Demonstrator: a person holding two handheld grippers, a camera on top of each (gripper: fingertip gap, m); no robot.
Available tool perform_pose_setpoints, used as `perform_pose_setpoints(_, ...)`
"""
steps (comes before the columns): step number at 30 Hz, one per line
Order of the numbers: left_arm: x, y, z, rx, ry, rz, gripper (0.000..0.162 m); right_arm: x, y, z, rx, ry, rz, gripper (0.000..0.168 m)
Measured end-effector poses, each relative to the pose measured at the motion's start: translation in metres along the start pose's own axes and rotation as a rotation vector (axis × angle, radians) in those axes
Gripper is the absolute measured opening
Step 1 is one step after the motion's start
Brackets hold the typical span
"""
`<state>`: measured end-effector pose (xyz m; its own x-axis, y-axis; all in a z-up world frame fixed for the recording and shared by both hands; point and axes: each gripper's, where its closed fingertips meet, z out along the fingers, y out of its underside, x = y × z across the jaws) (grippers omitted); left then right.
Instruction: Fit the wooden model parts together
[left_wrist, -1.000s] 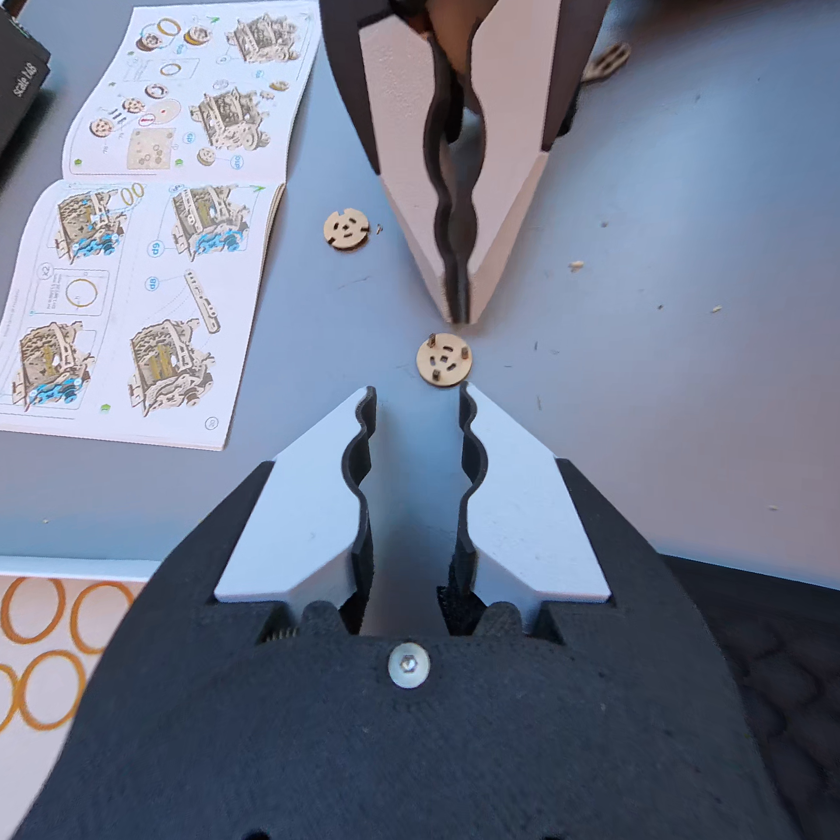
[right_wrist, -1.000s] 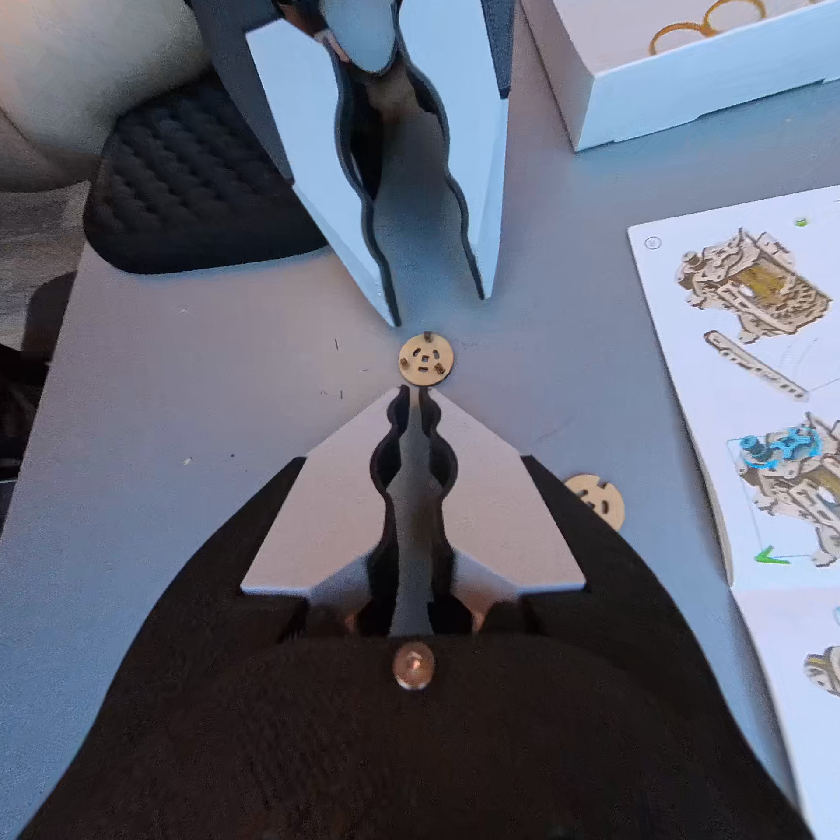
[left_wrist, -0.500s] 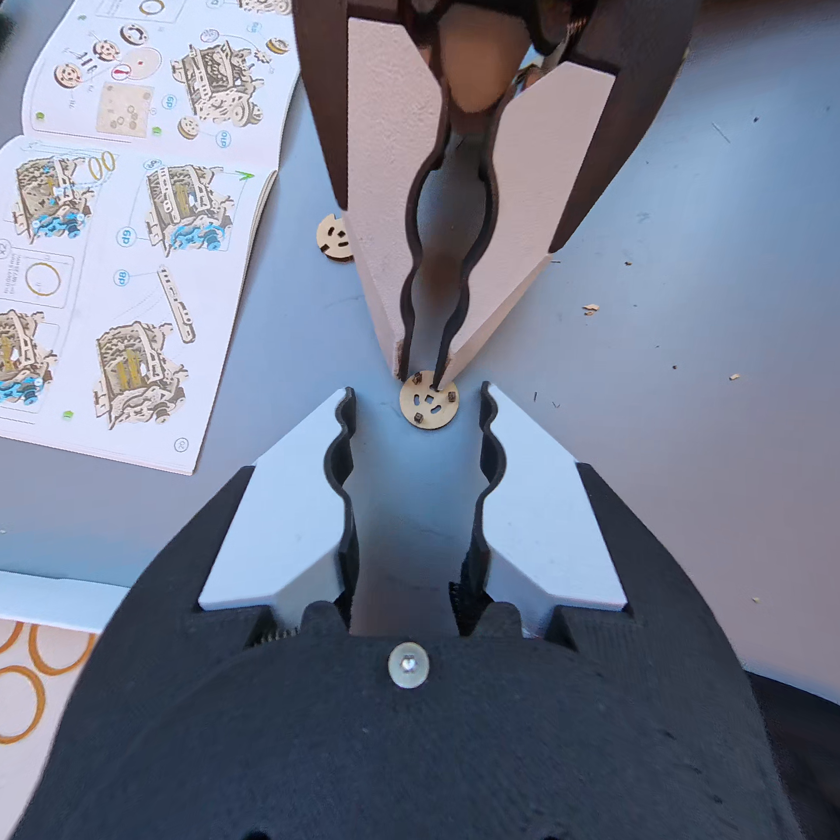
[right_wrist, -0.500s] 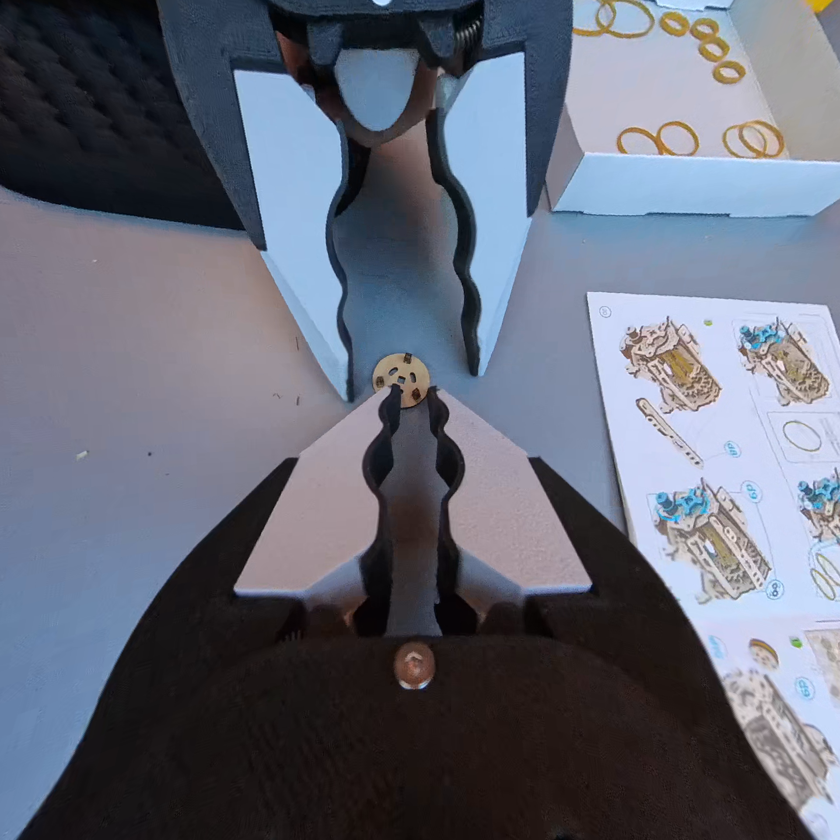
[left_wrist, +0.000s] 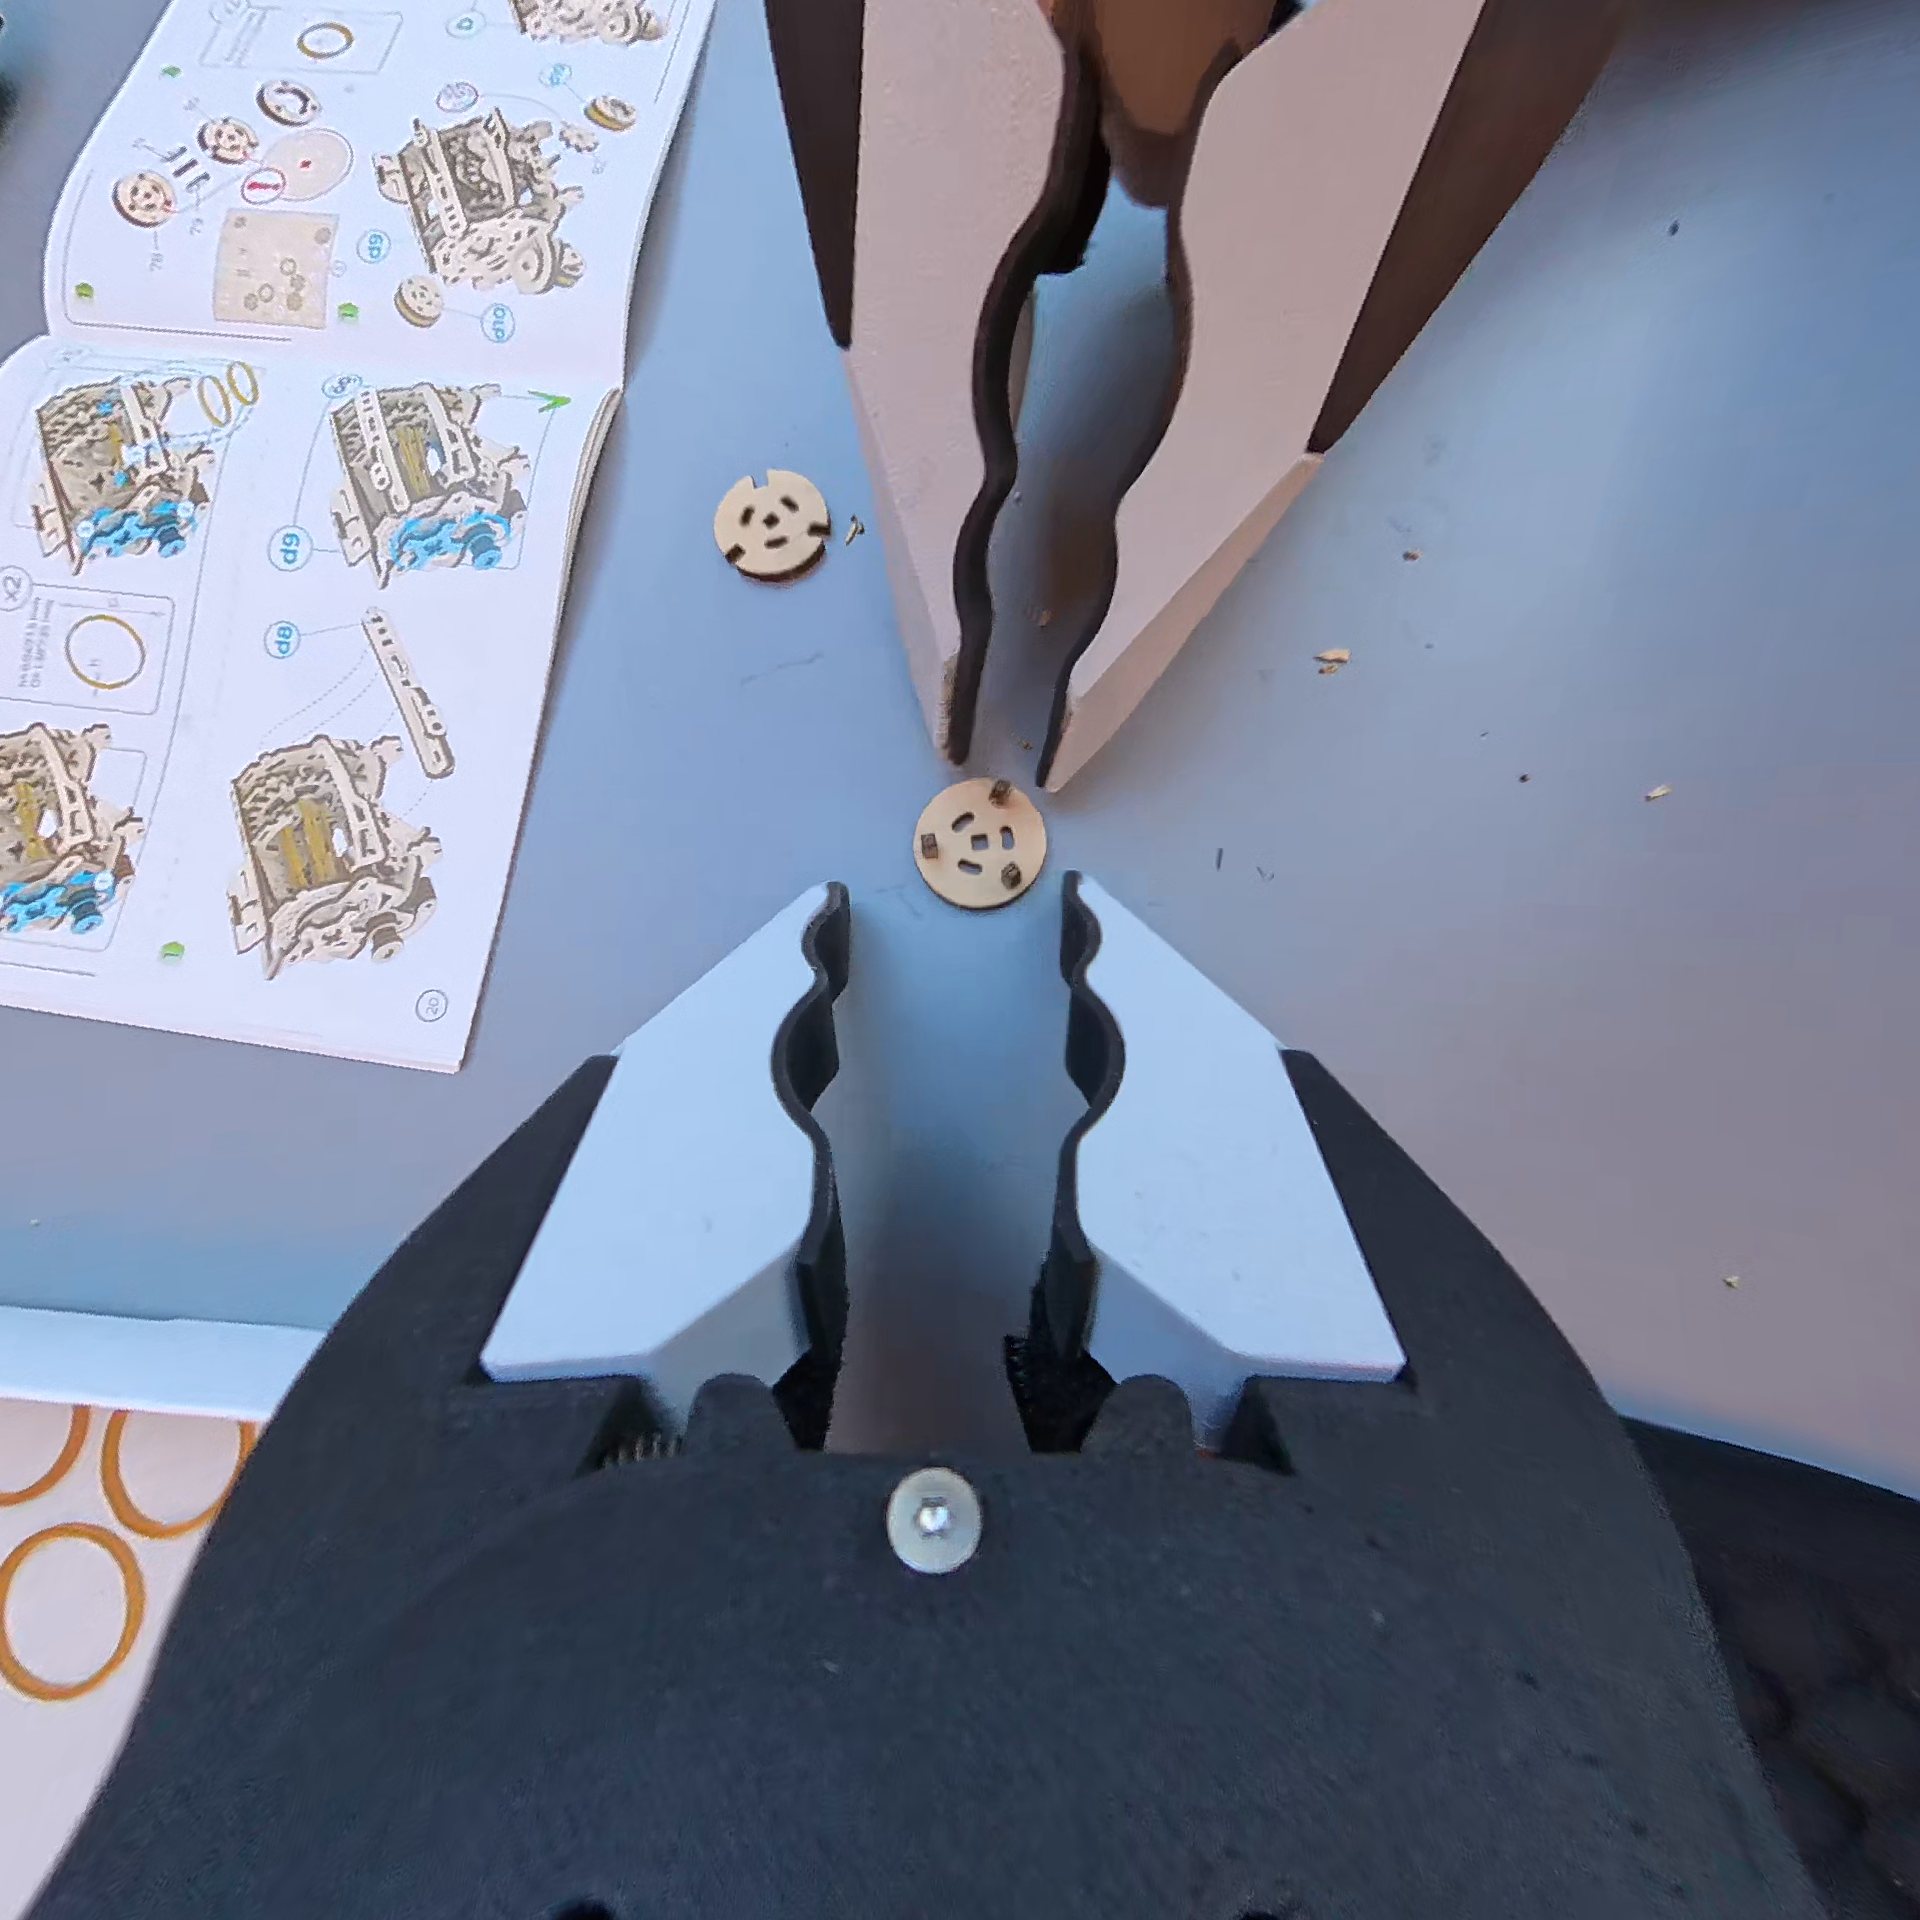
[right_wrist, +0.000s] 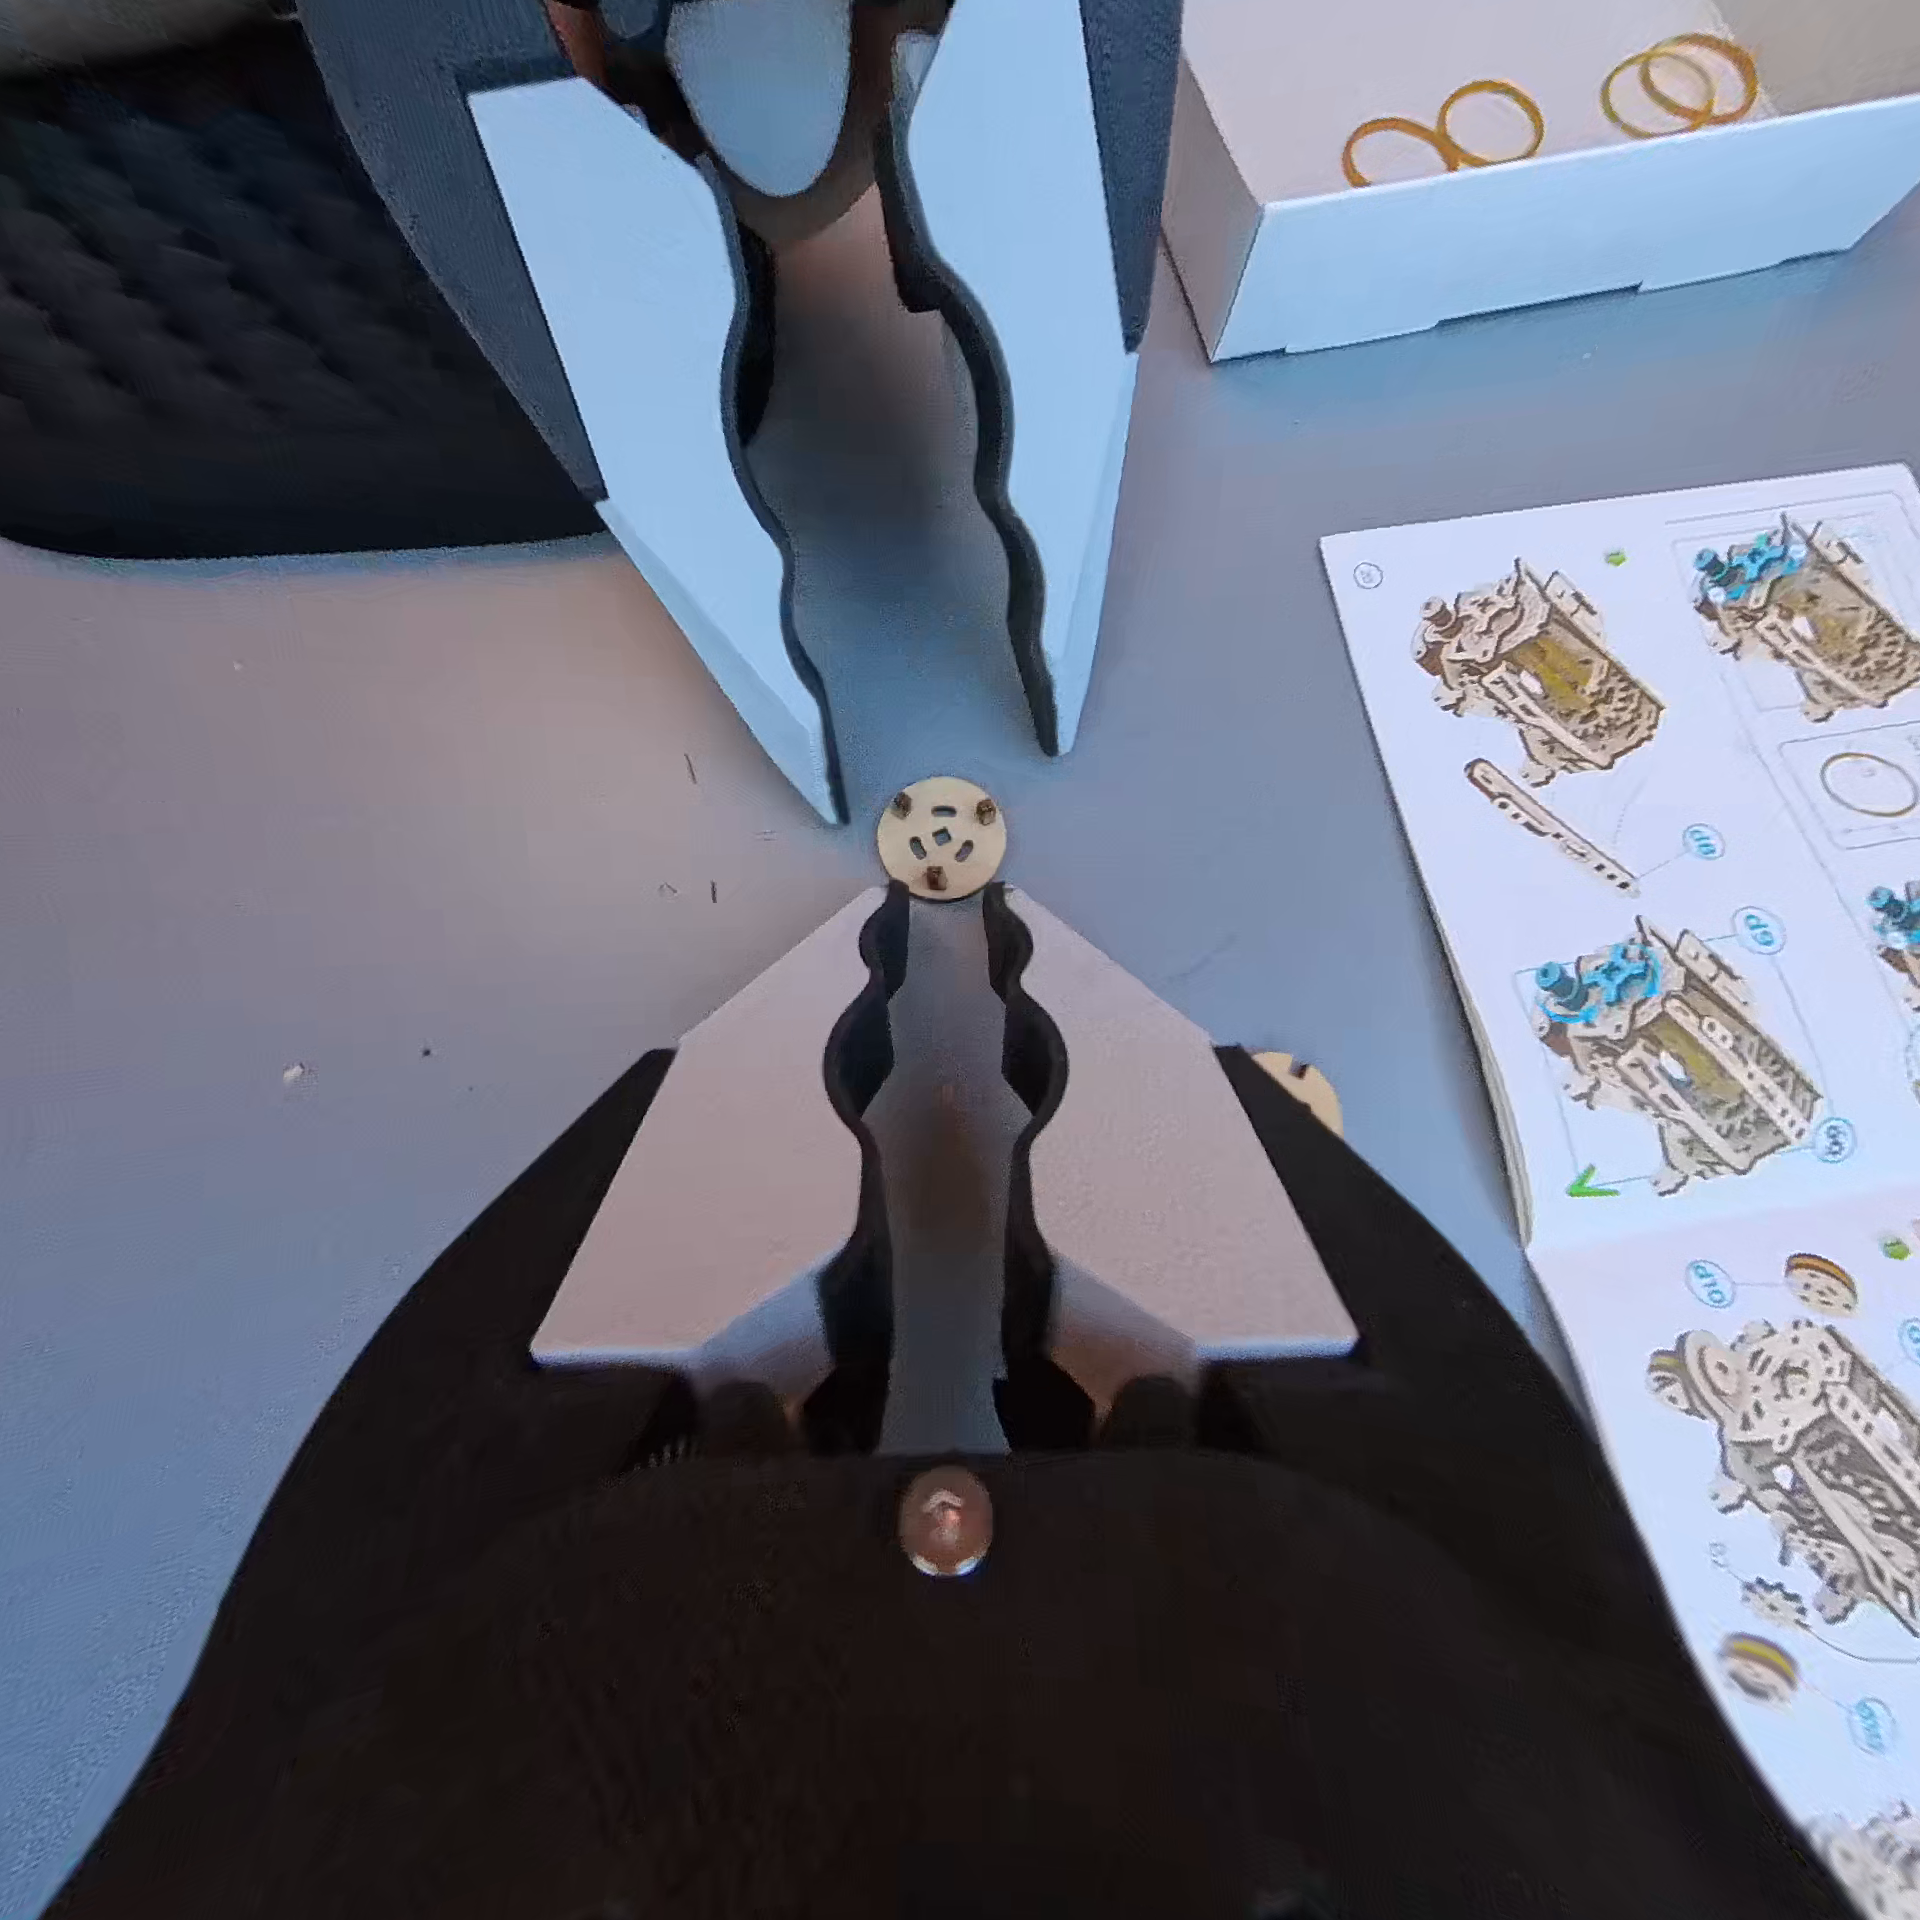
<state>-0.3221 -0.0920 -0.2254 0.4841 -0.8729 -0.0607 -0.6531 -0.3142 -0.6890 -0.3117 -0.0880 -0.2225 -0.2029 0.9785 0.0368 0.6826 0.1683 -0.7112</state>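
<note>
Between the two claws, flat on the grey bench (left_wrist: 1558, 1039): small round wooden disc (left_wrist: 979, 844) with a square centre hole, curved slots and three short dark pegs standing up from its face.

Left claw (left_wrist: 951, 904), seen from its own camera: spread wide, empty, tips just short of the disc, one on either side of its near edge, apparently not touching. Same claw in the right wrist view (right_wrist: 940, 784): again wide, its tips either side of the disc's far edge.

Right claw (right_wrist: 943, 902): narrowly parted, nothing gripped, tips right at the disc's (right_wrist: 942, 836) near rim; contact cannot be told. Same claw from the left wrist view (left_wrist: 1003, 764): pointing down toward the bench from the opposite side, tips just beyond the disc.

To the left in the left wrist view: second wooden disc (left_wrist: 772, 527) with notched rim, lying flat, well apart from both claws. Further left: open instruction booklet (left_wrist: 260, 499). Near corner: white box (left_wrist: 62, 1538) with orange rubber bands (left_wrist: 68, 1610) inside. Scattered over the bench: small wood crumbs (left_wrist: 1333, 658).

In the right wrist view: booklet (right_wrist: 1662, 987) to the right, box (right_wrist: 1507, 249) at top right, notched disc (right_wrist: 1299, 1086) half hidden behind the claw body.
</note>
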Motion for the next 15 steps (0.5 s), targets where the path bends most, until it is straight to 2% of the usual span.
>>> perform_pose_setpoints(1,0.002,-0.003,0.001,0.017,0.011,-0.001,0.042,0.003,0.001,0.000,-0.001,0.020,-0.034,0.013)
perform_pose_setpoints(8,-0.001,-0.006,0.008,0.064,0.018,0.005,0.042,0.000,0.003,0.000,0.015,0.014,-0.234,0.010)
perform_pose_setpoints(15,-0.001,-0.009,0.011,0.104,0.036,0.014,0.038,-0.003,-0.002,-0.003,0.050,-0.033,-0.162,0.014)
